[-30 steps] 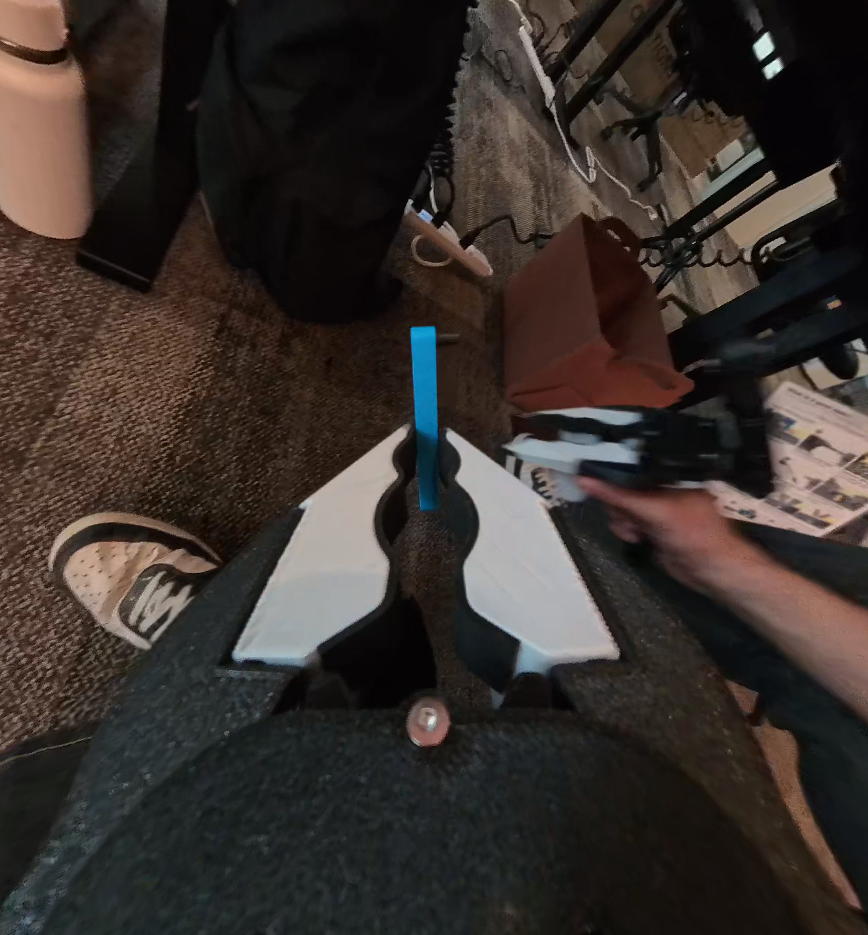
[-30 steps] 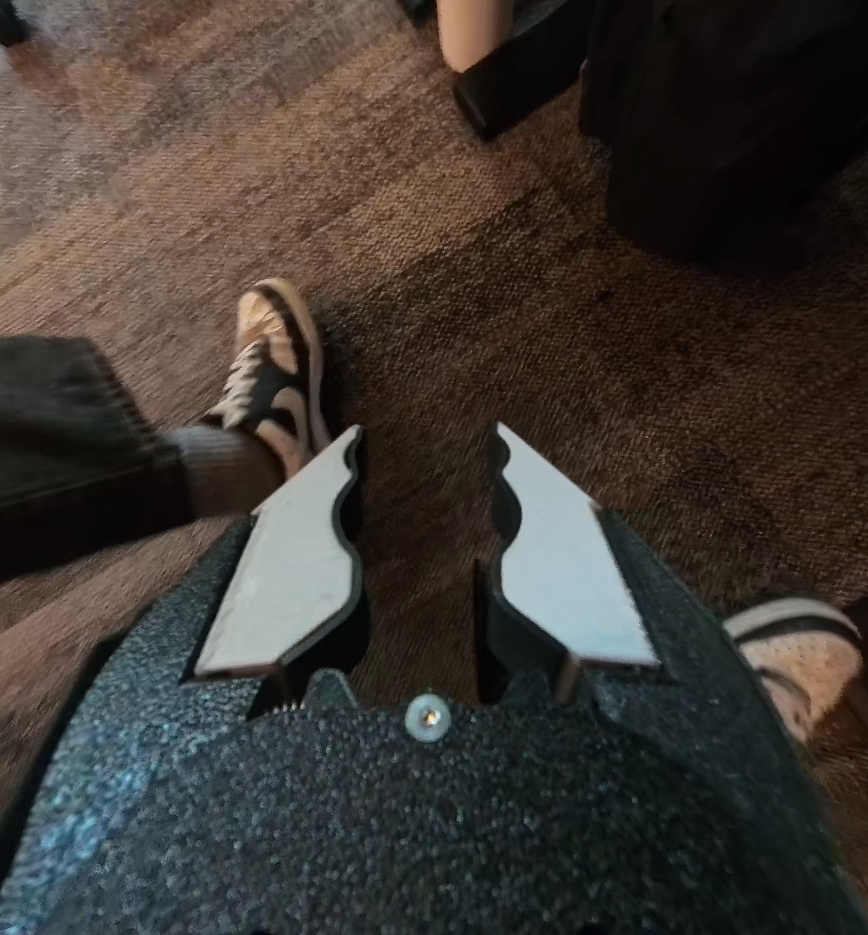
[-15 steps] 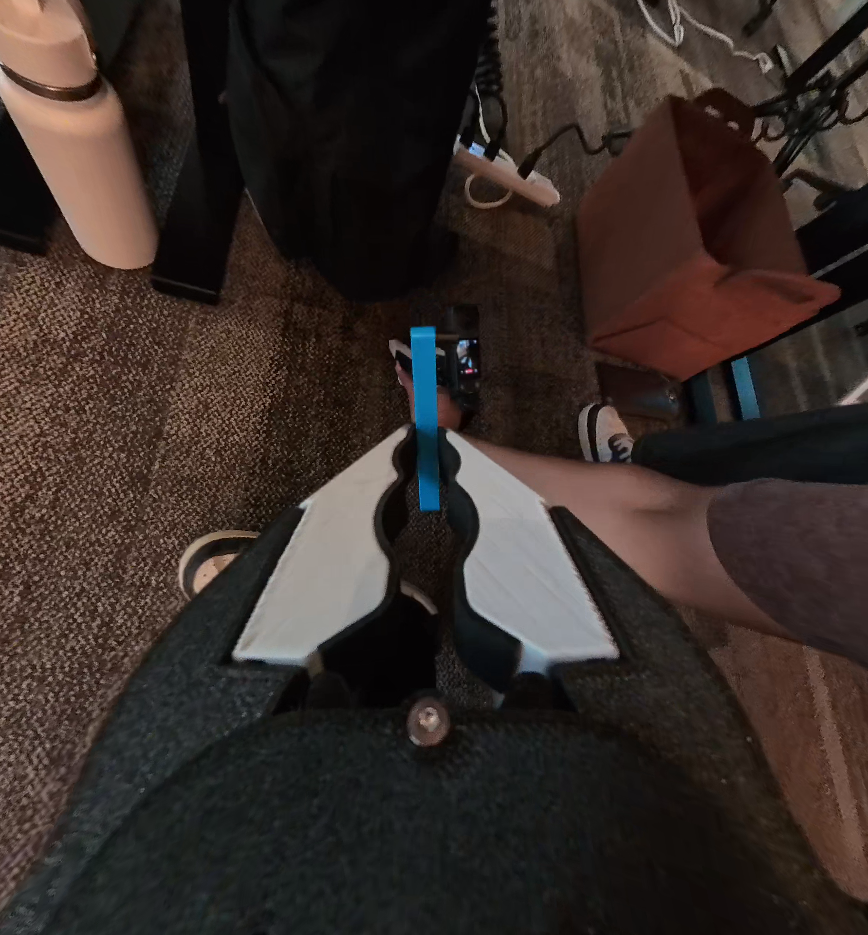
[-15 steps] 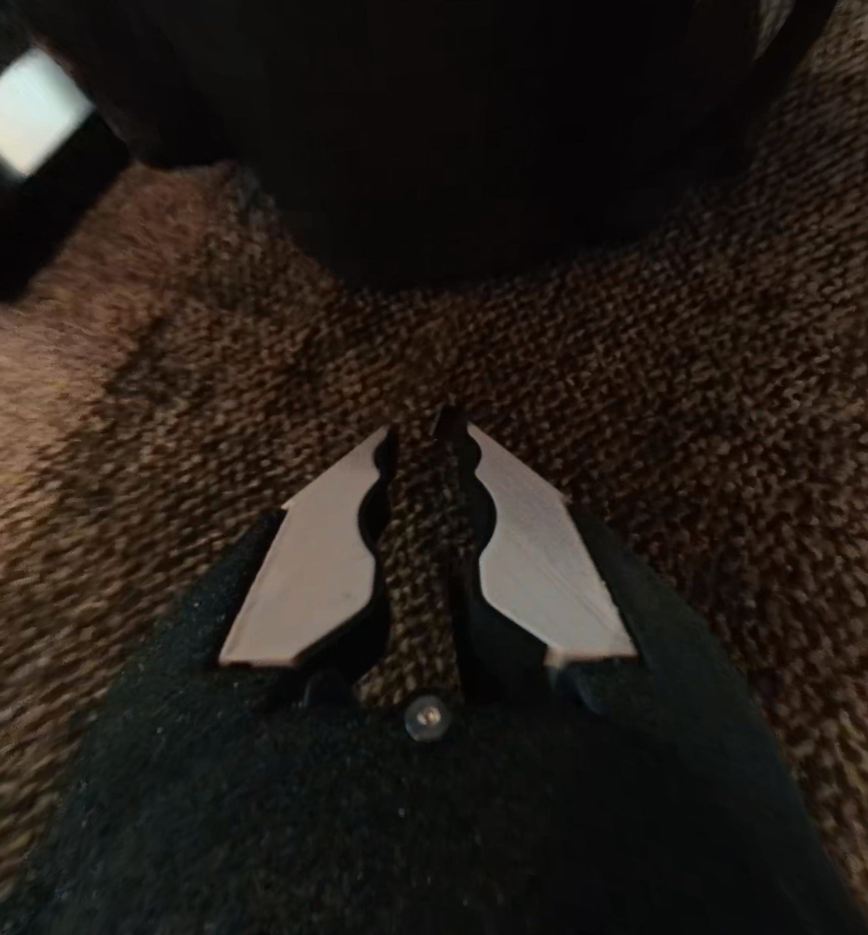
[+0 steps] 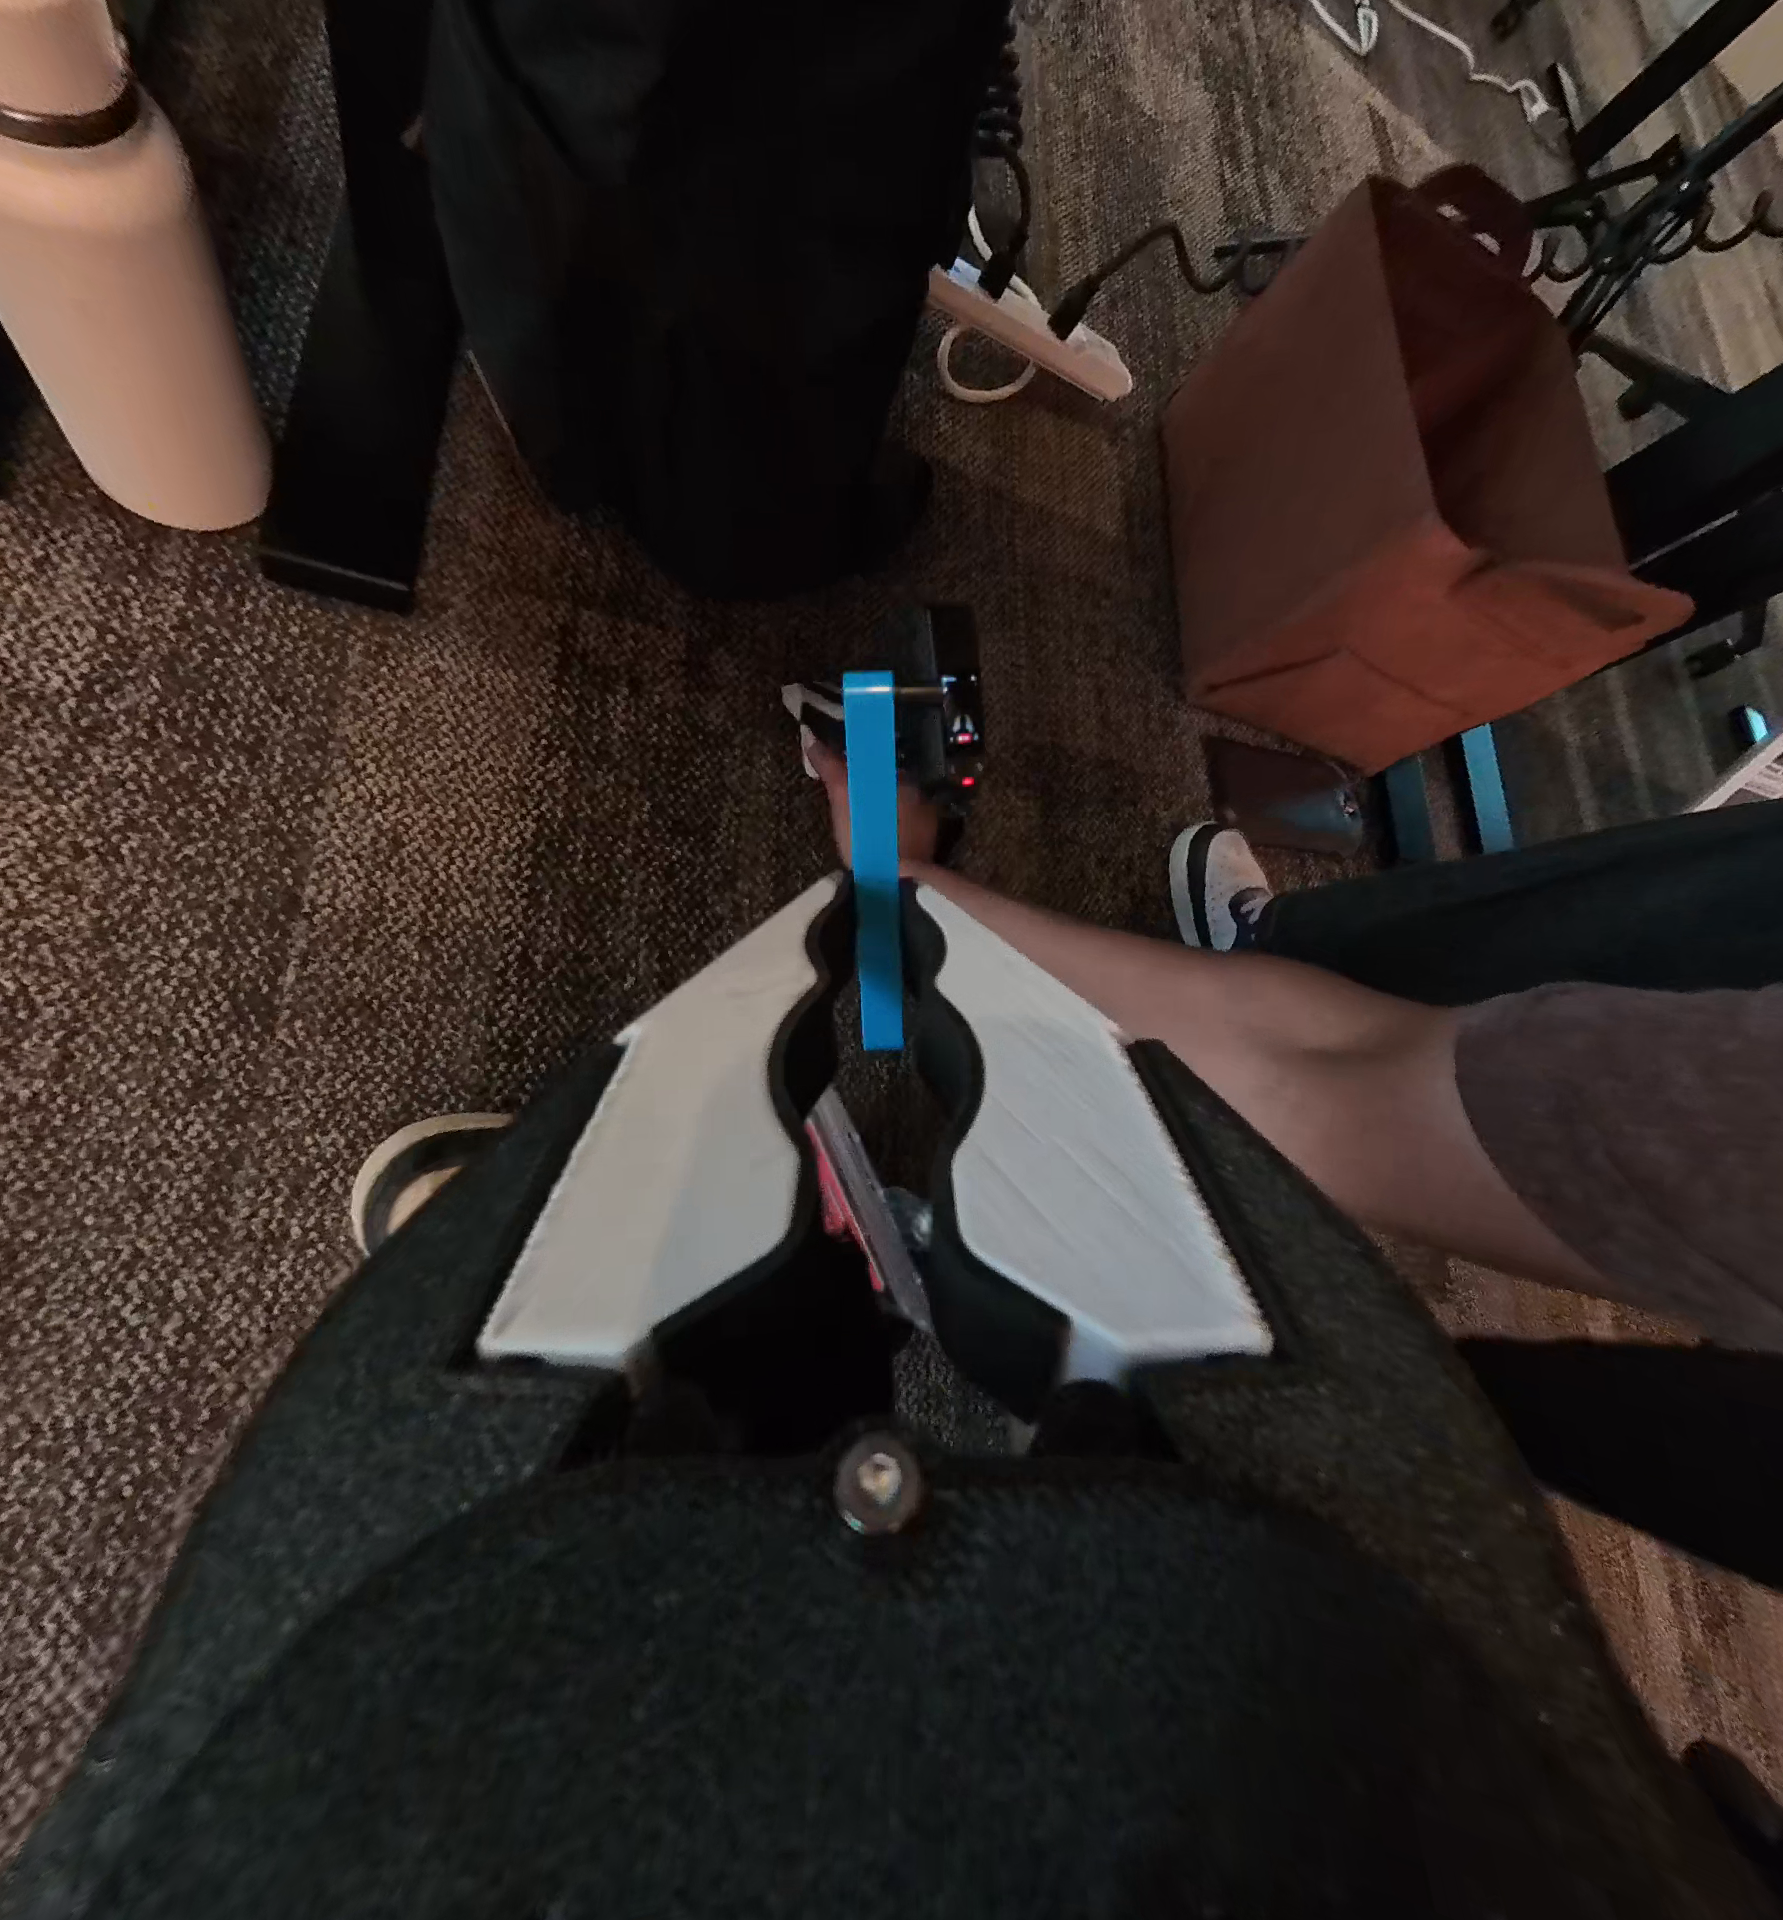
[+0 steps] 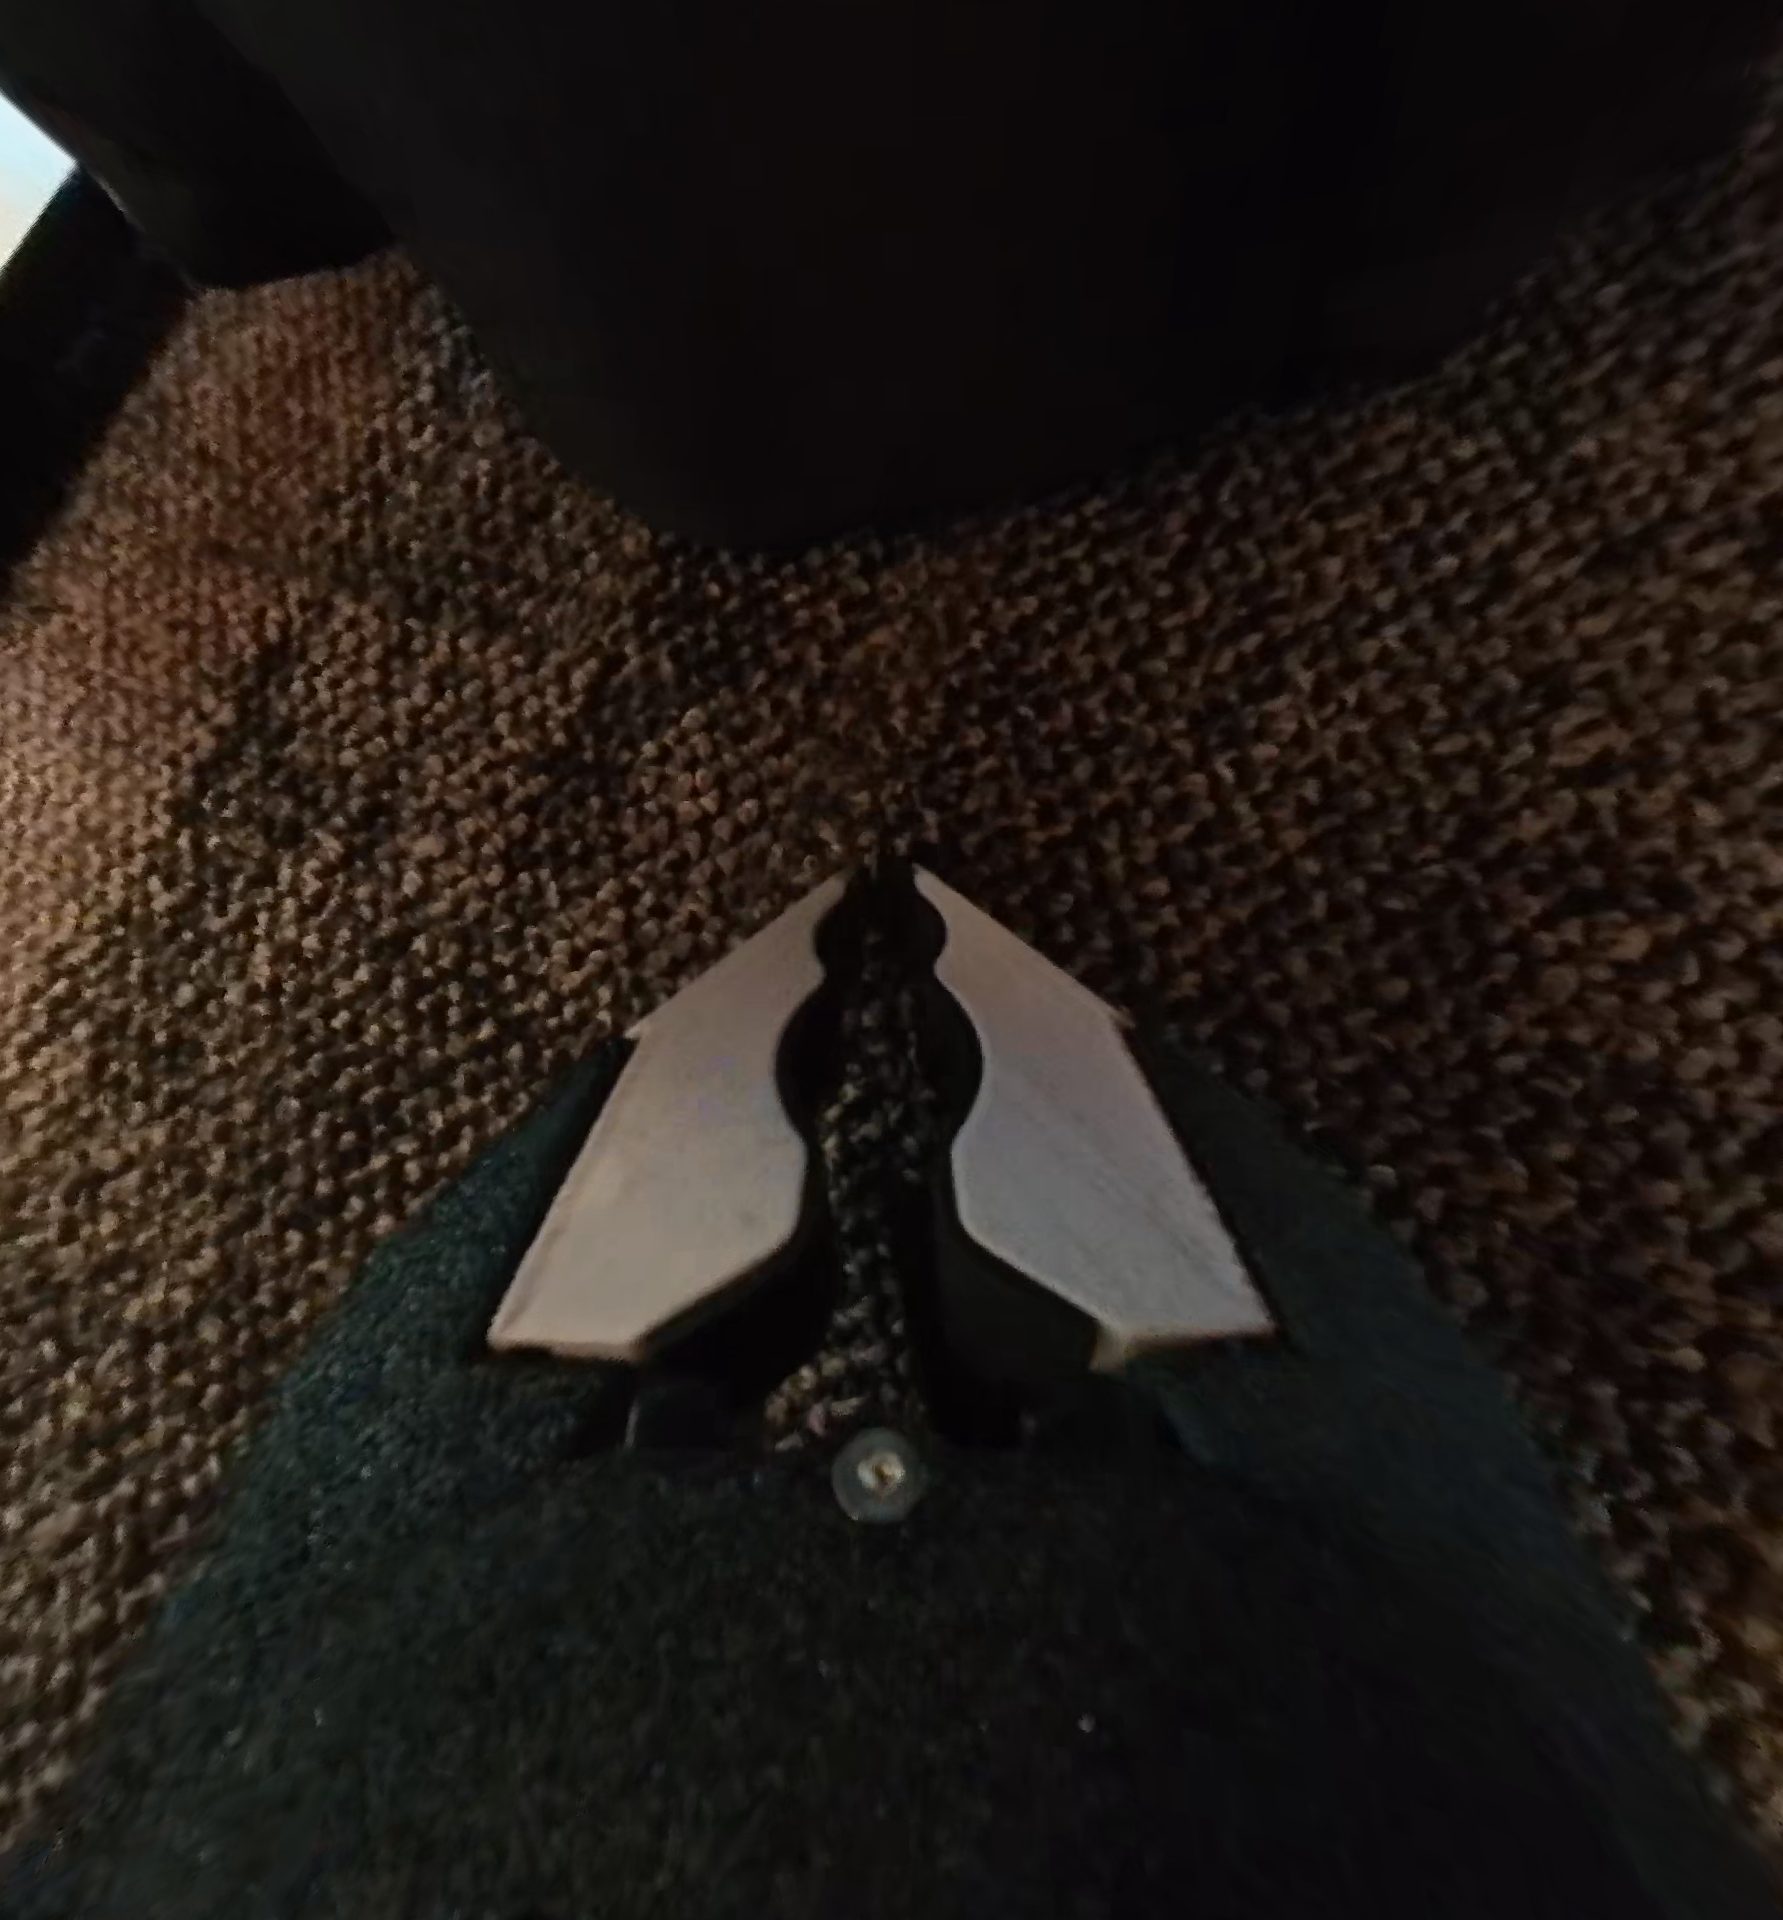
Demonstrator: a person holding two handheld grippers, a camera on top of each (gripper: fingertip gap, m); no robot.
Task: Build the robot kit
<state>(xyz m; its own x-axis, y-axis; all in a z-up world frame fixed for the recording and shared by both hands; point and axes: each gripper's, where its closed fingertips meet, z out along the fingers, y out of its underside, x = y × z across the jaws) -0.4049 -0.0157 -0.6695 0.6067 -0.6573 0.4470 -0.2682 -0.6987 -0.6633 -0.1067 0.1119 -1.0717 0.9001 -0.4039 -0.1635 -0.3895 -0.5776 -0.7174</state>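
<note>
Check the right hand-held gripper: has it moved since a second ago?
Yes. The right hand-held gripper has dropped close to the carpet, toward the dark object; the shoes have left its view, and its jaws have closed.

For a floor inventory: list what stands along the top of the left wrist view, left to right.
Pale pink bottle → black post → big black bag-like mass → white power strip → brown paper bag → black metal frame.

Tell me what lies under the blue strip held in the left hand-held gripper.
Below the blue strip show a hand holding the other hand-held gripper and brown carpet. That hand-held gripper's fingertips are mostly covered.
</note>
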